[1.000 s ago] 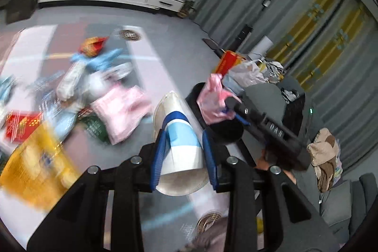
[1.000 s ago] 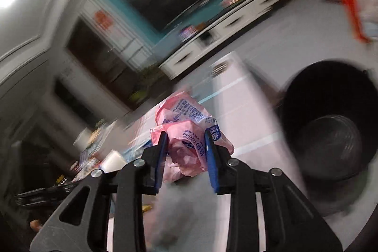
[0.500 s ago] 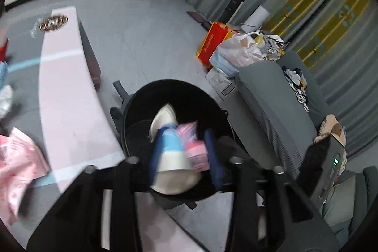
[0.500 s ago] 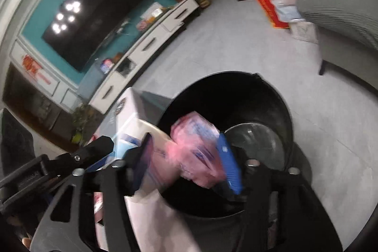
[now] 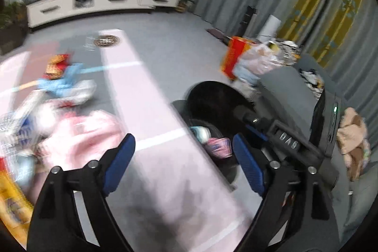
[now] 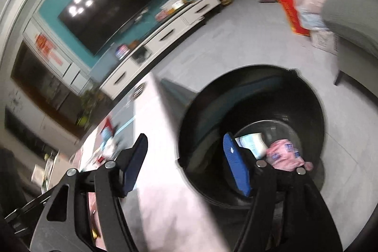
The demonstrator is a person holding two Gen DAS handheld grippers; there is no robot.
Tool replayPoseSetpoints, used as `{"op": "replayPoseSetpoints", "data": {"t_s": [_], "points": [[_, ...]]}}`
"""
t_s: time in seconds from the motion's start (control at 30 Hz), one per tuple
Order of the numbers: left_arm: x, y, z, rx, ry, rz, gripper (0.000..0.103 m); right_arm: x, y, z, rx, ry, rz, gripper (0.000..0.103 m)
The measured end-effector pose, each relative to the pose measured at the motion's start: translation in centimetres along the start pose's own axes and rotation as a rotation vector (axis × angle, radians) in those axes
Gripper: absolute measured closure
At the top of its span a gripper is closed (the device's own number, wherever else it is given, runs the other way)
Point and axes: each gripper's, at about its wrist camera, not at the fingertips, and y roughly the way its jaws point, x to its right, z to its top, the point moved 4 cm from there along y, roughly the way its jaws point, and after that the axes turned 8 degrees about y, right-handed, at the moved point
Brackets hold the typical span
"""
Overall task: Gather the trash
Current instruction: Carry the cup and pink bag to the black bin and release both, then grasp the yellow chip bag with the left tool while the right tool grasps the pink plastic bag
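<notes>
A: Left wrist view?
B: Left gripper (image 5: 182, 163) jaws wide, just been opening, nothing btwn. Pink wrapper (image 5: 218, 147) lies in black bin (image 5: 212, 91), beyond right finger.
A: Right wrist view?
B: Right gripper (image 6: 186, 161) also spread, just opened, empty. Wrapper (image 6: 284, 154) in bin (image 6: 205, 110), past right finger's outer side.

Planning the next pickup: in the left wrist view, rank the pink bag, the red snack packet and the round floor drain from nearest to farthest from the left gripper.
1. pink bag, just left of the open left gripper.
2. red snack packet, farther up-left.
3. round floor drain, beyond, toward the TV cabinet.
</notes>
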Motion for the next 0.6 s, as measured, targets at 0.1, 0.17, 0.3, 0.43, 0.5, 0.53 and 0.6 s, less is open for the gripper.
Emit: {"op": "replayPoseSetpoints", "data": {"t_s": [0.1, 0.17, 0.3, 0.43, 0.5, 0.53, 0.6], "points": [[-3.8, -4.3, -1.8, 0.035, -0.024, 0.071, 0.018, -3.2, 0.6, -2.2, -0.071, -0.072, 0.08, 0.034], [-6.6, -7.3, -3.2, 0.068, -0.048, 0.108, 0.016, -5.2, 1.0, -3.6, -0.111, -0.119, 0.121, 0.034], [-13.0, -12.3, -6.4, 0.111, -0.119, 0.206, 0.012, -9.0, 2.6, -7.1, -0.2, -0.168, 0.193, 0.029], [-17.3, -14.1, -8.7, 0.087, -0.171, 0.247, 0.012, -11.7, 5.1, -9.8, -0.31, -0.132, 0.248, 0.029], [-18.5, -14.1, -9.7, 0.08, -0.209, 0.173, 0.012, -12.4, 6.2, -10.6, -0.343, -0.101, 0.255, 0.029], [-18.8, -14.0, -10.2, 0.079, -0.226, 0.145, 0.012, -12.7, 6.9, -11.1, -0.355, -0.08, 0.251, 0.028], [-19.6, -13.4, -10.8, 0.067, -0.243, 0.133, 0.012, -12.9, 7.9, -11.5, -0.352, -0.045, 0.21, 0.025]]}}
